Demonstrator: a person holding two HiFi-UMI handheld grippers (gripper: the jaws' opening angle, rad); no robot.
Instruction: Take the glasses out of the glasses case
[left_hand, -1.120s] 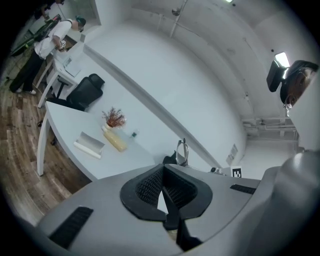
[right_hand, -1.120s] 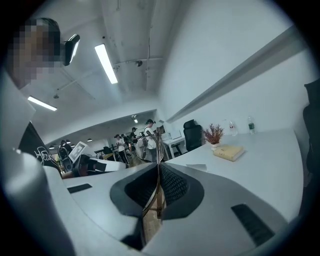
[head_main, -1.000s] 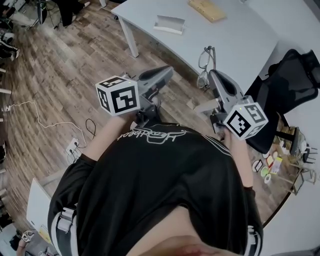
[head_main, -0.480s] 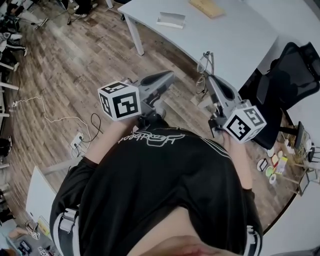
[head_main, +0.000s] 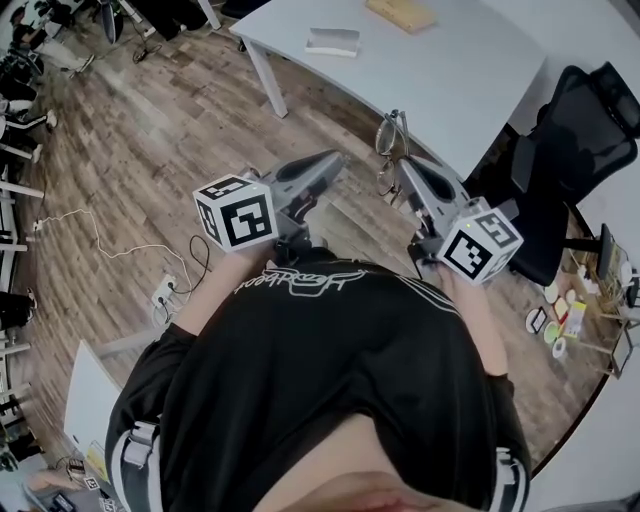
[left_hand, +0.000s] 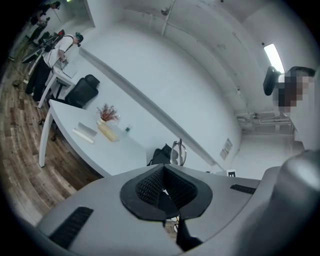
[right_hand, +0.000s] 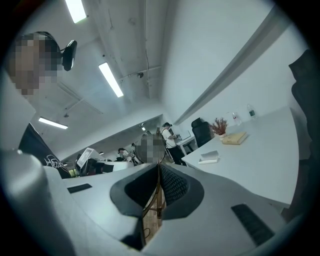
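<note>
Thin wire-framed glasses (head_main: 388, 150) hang upright from my right gripper (head_main: 403, 168), which is shut on one thin part of the frame, in the air before the white table's (head_main: 470, 70) near edge. In the right gripper view the frame runs up between the closed pads (right_hand: 170, 187) of the right gripper (right_hand: 156, 192). A pale oblong box (head_main: 333, 42), possibly the glasses case, lies far back on the table. My left gripper (head_main: 335, 160) is shut and holds nothing, over the wooden floor. From the left gripper (left_hand: 167, 200) the glasses (left_hand: 178, 152) show beyond the jaws.
A yellowish flat box (head_main: 400, 14) lies at the table's back. A black office chair (head_main: 580, 130) stands to the right of the table. A cable and power strip (head_main: 160, 292) lie on the wooden floor at the left. Small items sit on a surface at the far right (head_main: 560, 325).
My right gripper has drifted a little left and down in the head view, the glasses still in it. The left gripper has barely moved. The table has slid toward the top of the view.
</note>
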